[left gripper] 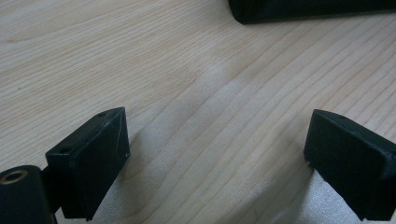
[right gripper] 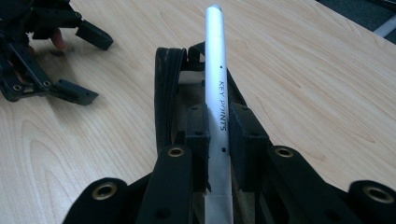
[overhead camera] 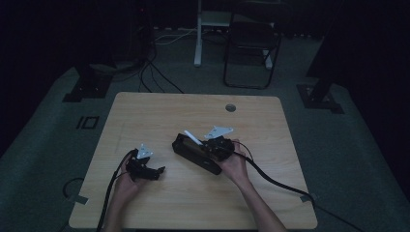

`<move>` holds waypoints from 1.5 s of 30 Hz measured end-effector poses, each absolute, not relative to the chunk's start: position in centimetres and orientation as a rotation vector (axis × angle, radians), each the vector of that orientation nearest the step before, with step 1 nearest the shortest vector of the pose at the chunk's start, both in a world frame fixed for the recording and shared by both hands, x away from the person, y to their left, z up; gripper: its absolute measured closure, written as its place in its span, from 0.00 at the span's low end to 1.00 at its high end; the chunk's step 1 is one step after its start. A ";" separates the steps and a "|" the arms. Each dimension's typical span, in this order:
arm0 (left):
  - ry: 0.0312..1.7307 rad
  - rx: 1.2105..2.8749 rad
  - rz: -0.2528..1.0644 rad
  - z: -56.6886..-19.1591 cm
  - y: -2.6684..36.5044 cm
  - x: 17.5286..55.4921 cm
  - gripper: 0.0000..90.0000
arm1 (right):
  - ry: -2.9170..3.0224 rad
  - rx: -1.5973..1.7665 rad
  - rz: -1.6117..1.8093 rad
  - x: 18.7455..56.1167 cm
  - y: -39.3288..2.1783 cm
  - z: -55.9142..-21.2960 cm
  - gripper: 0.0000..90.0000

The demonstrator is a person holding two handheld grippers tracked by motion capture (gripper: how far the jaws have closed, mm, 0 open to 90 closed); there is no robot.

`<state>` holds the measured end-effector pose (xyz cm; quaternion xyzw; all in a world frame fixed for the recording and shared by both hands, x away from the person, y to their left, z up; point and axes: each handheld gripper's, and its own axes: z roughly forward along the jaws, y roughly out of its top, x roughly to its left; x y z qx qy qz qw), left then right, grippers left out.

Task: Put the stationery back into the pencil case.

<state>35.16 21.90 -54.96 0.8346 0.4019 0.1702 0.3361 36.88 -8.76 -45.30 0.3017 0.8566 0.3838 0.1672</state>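
Observation:
A white pen [right gripper: 215, 70] printed "KEY POINTS" is clamped between the jaws of my right gripper [right gripper: 219, 133], which is shut on it. The pen's tip points up and away over an open black pencil case [right gripper: 166, 88]. In the high view the case [overhead camera: 193, 153] lies mid-table with the pen [overhead camera: 192, 137] slanting above it and the right gripper [overhead camera: 212, 145] at its right end. My left gripper [overhead camera: 159, 170] rests to the left of the case, jaws wide apart over bare wood [left gripper: 217, 154]. The case's edge [left gripper: 308, 9] crosses the top of the left gripper view.
The wooden table [overhead camera: 159, 111] has a round cable hole [overhead camera: 230, 107] near its far edge. Cables trail from both grippers off the near side. A folding chair [overhead camera: 251, 48] and stand bases sit on the dark floor beyond the table.

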 end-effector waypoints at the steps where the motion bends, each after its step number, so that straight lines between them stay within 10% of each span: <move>1: 1.048 2.176 0.444 -55.0 21.9 35.2 0.08 | 2.439 0.857 1.091 36.9 -8.8 -45.3 0.88; 21: 1.047 2.177 0.445 -55.0 21.9 35.2 0.08 | 2.484 0.850 1.035 36.9 -8.2 -46.4 0.87; 26: 1.048 2.176 0.444 -55.0 21.9 35.2 0.08 | 2.464 0.854 1.049 36.8 -8.4 -46.2 0.69; 45: 1.048 2.177 0.444 -55.0 21.9 35.2 0.08 | 2.291 0.942 1.066 36.7 -13.1 -43.1 0.54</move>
